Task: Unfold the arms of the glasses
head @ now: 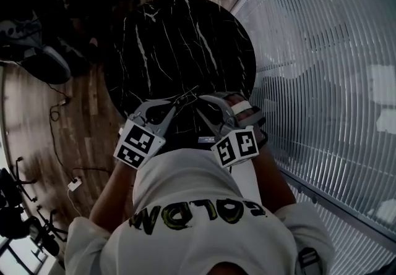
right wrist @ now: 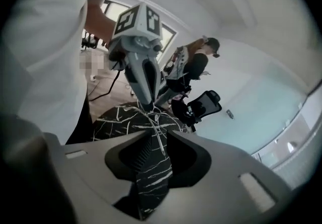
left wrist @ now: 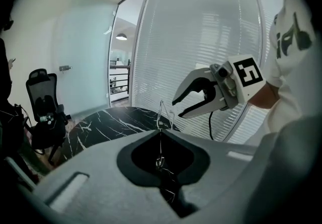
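Thin wire-framed glasses [head: 189, 96] hang between my two grippers above the near edge of the round black marble table [head: 179, 39]. My left gripper [left wrist: 161, 132] is shut on the glasses [left wrist: 162, 115], whose wire sticks up from the closed jaw tips. My right gripper [right wrist: 155, 135] stands open, with a thin arm of the glasses [right wrist: 157, 140] running through the gap between its jaws. In the head view the left gripper [head: 179, 102] and right gripper [head: 201, 99] point toward each other, tips almost touching. From the left gripper view the right gripper [left wrist: 176, 109] shows its fingers spread.
A glass wall with blinds [head: 322, 70] runs along the right of the table. A black office chair [left wrist: 43, 102] and dark equipment [head: 37, 51] stand to the left on the wooden floor, with cables [head: 62, 107]. A person [right wrist: 193, 67] stands beyond the table.
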Demonstrator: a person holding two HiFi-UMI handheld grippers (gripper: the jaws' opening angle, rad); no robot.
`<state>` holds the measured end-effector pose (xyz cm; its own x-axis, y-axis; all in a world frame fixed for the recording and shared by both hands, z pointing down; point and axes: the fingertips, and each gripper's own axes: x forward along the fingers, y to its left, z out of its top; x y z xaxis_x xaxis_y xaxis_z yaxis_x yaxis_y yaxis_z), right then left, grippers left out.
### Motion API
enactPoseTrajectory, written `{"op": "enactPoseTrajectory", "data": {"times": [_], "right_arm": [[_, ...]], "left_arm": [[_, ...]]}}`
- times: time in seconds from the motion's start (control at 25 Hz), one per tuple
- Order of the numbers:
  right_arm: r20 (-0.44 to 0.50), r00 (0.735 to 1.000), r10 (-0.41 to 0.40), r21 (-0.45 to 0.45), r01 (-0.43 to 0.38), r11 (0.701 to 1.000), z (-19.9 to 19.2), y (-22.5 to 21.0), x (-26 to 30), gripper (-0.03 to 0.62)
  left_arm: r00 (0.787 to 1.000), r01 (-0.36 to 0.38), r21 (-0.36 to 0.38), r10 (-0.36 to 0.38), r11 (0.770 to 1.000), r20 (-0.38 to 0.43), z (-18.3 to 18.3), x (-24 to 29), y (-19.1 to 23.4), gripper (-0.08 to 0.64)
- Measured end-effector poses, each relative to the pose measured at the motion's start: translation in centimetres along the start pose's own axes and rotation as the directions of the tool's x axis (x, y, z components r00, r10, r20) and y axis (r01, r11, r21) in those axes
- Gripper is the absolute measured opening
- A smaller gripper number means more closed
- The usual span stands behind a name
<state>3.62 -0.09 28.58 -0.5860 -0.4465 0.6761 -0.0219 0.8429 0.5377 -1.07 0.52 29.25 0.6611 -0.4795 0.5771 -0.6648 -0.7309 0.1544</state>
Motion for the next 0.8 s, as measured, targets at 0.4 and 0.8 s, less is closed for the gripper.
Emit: {"op": "enactPoseTrajectory", "data": {"times": [0.4, 0.8], "right_arm": [[-0.09, 0.992, 0.083, -0.127, -0.095, 0.987, -1.2, 2.1, 2.0, 0.025], [-0.103, 0.991, 0.087, -0.062, -0.093, 0.994, -1.1, 4.4, 1.4, 0.006]], "left_arm": [[1.0, -0.015, -0.014, 0.015, 1.0, 0.014, -0.5, -0.2, -1.2, 0.003], [0.993, -0.11, -0.073, 0.113, 0.991, 0.036, -1.1, -0.3, 0.9, 0.003]]}}
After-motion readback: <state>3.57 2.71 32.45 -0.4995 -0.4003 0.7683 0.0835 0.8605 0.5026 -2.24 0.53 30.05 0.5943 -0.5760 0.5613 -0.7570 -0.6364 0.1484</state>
